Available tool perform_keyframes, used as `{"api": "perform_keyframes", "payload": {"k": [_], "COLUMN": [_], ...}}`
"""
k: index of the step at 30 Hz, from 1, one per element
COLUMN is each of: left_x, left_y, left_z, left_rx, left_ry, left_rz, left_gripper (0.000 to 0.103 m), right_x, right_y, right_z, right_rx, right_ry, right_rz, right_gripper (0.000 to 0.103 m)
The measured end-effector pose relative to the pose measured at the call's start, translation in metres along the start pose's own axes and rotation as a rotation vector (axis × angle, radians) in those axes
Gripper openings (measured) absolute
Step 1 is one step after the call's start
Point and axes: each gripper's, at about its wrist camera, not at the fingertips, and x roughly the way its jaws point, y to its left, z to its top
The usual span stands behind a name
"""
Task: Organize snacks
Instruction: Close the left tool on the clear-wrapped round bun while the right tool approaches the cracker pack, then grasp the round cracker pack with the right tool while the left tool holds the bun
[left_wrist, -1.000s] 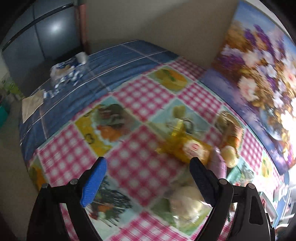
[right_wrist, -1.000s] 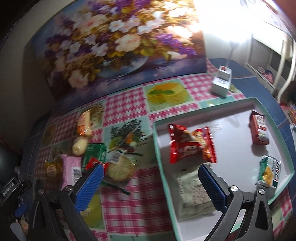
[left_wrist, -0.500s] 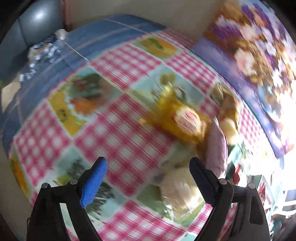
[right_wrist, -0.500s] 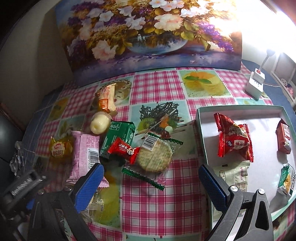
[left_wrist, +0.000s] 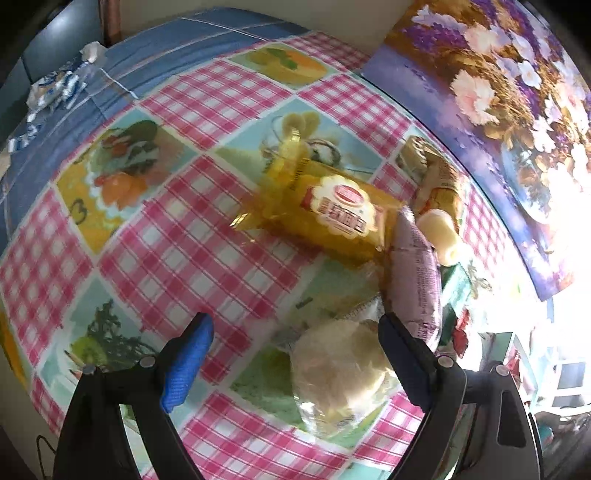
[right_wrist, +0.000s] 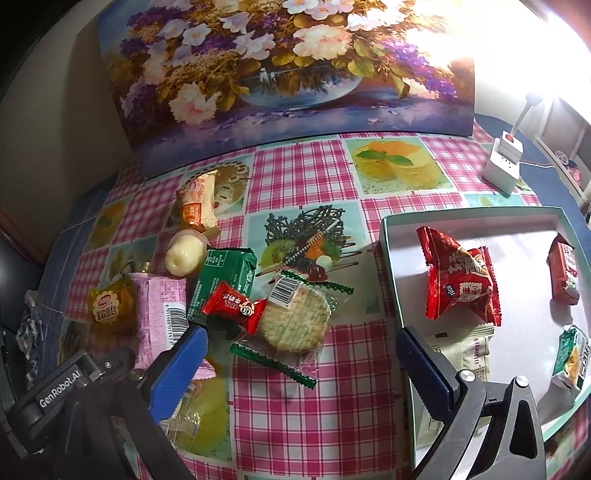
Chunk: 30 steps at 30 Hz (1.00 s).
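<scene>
We note the left gripper with jaws spread, empty; the pale round bun in clear wrap lies between them, nearer the right jaw.

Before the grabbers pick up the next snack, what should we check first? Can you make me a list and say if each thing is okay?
1. Left gripper open with nothing in it: ok.
2. Right gripper open with nothing in it: ok.
3. Pale round snack in clear wrap lies below the left gripper, between its fingers: ok.
4. Is that snack free of its neighbours? Cannot tell; the pink packet lies very close.
5. Room left in the tray: ok, bare floor shows between the four packets.
6. Way to the tray clear: cannot tell; the small red packet and the round cracker lie between.
</scene>
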Motion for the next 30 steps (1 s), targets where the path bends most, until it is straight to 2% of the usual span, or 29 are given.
{"api": "perform_keyframes", "payload": {"k": [4,14,22,25,27,30], "left_x": [0.007,0.025,0.024,0.025,0.028,0.032], "left_y": [-0.011,-0.028,-0.027,-0.03,-0.033,-0.04], "left_z": [-0.001,-0.003,-0.006,-0.006,-0.006,-0.006], "left_rx": [0.033,0.087,0.122,0.135,0.138,0.148], "left_ry": [0.021,0.061,0.061,0.064,0.066,0.073], "left_rz": [-0.015,0.047,0.073,0.075,0.067,0.061], "left_gripper": [0.091,0.091,0.091,0.088,0.08,0.071], "right_x": [0.0,0.01,0.02,0.028,0.034,0.042], "right_y": [-0.001,-0.007,0.001,0.004,0.006,0.007], "right_z": [0.001,0.007,0.012,0.012,0.011,0.008], "right_rx": [0.003,0.024,-0.024,-0.039,-0.047,-0.054], "right_ry": [-0.001,0.011,0.009,0.024,0.039,0.053], "right_rz": [0.003,-0.004,0.007,0.007,0.005,0.004], "right_gripper": [0.103,0.102,0.082,0.078,0.074,0.073]}}
